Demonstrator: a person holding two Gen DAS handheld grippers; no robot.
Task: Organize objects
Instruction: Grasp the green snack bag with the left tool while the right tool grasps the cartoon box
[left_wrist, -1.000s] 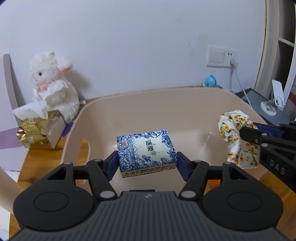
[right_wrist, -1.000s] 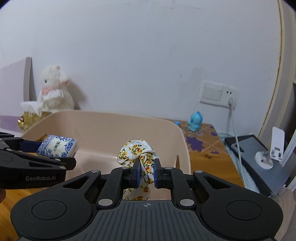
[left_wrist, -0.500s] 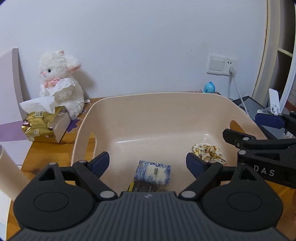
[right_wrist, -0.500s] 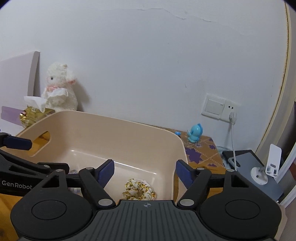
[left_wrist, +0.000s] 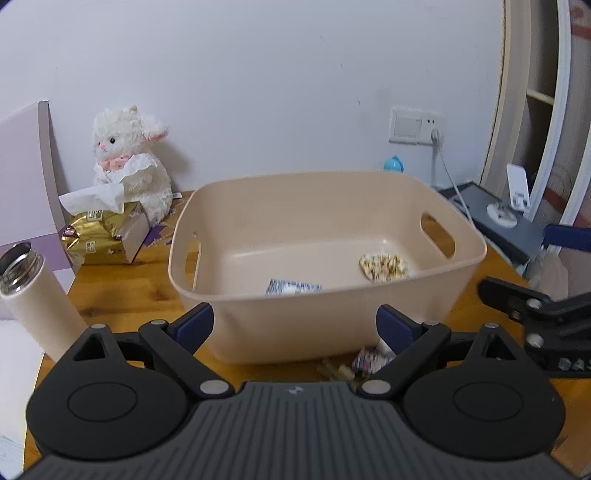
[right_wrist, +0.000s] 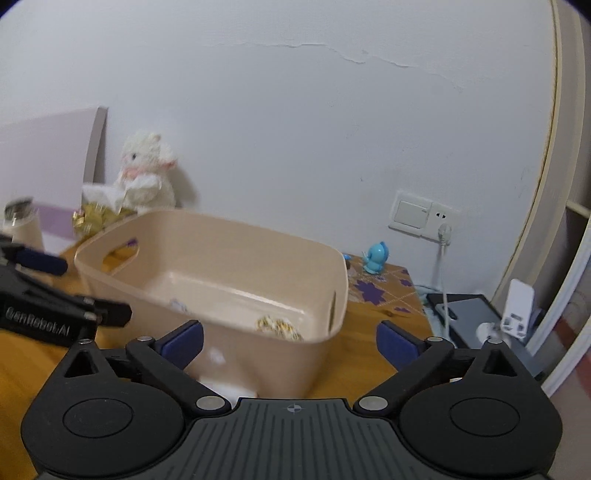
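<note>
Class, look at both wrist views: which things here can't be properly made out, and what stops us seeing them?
- Tissue pack: left view, mostly hidden by the bin front wall.
- Small items before the bin: left view, blurred, partly behind the left gripper.
- Scrunchie: right view, blurred, cut by the bin's rim.

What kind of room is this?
Probably a bedroom or living space at home: a plush lamb and tissue pack sit on a wooden table beside a storage basin.
</note>
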